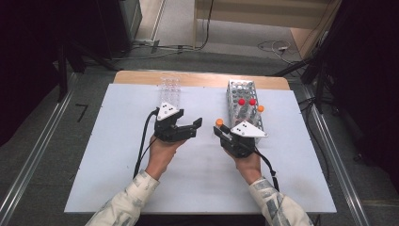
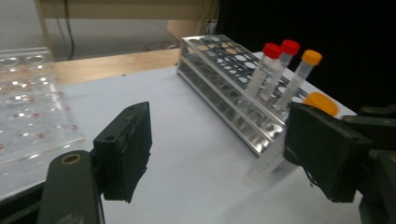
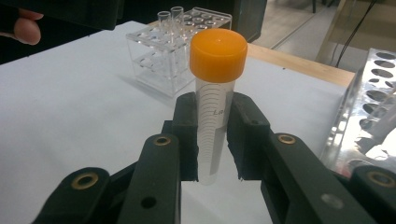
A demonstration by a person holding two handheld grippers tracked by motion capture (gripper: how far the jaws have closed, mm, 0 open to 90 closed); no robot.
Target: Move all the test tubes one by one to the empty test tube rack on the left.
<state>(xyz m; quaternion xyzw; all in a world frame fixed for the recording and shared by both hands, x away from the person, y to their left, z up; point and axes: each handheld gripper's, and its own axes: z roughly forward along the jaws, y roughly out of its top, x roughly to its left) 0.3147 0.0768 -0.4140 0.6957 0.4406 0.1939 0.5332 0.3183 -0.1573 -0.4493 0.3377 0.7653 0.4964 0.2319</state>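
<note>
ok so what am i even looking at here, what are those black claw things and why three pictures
A person sits at a white table and holds a hand-held tool in each hand; each ends in two black tongs. One picture comes from a camera above the table. The other two come from small cameras riding on each tool, looking along its tongs.

The right tongs are shut on a clear tube with an orange cap, held upright; in the high view it shows near the table's middle. The left tongs stand open with nothing between them.

On the table stands a metal rack holding two red-capped tubes and one orange-capped tube. To its left is a clear plastic rack, with two small clear open tubes in it.
</note>
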